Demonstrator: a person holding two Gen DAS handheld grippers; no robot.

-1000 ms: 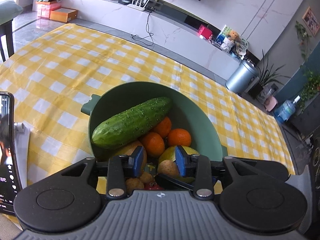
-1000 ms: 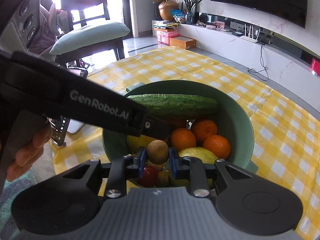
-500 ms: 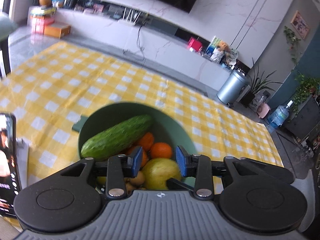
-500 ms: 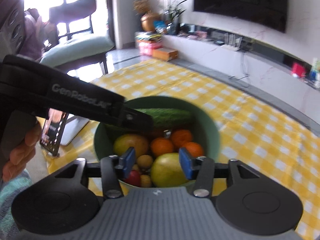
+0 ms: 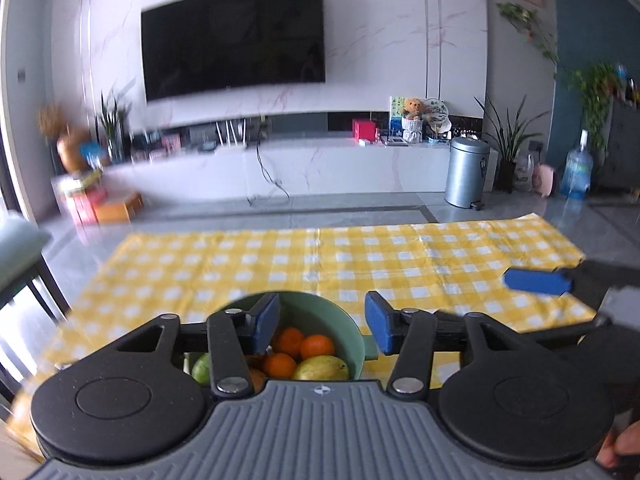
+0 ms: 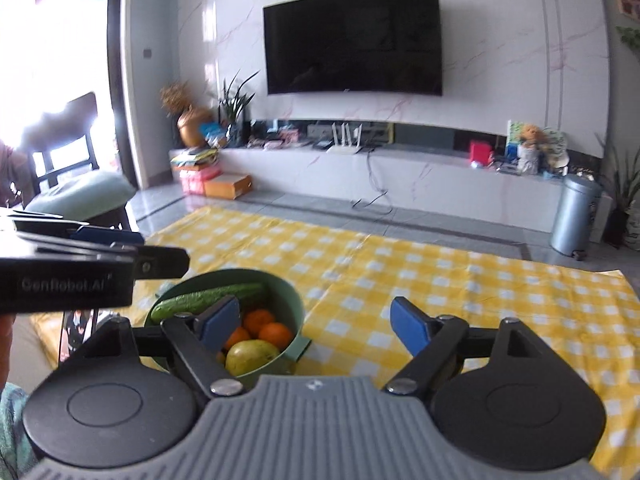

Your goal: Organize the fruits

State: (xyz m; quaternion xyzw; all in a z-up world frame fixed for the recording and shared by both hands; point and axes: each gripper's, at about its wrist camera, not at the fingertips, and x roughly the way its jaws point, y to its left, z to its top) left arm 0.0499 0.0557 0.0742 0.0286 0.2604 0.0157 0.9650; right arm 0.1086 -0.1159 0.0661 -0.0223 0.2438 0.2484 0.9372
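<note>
Fruit bowl, loaded, on yellow-checked table.
Green bowl stands upright near the table's near edge. A cucumber lies across the top at the far side. Below it sit oranges and one yellow-green pear at the near rim.

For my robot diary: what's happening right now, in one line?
left gripper: open, empty | right gripper: open, empty | green bowl: holds fruit

Looks like someone's living room. Big wall TV over a marble media console, houseplants around
</note>
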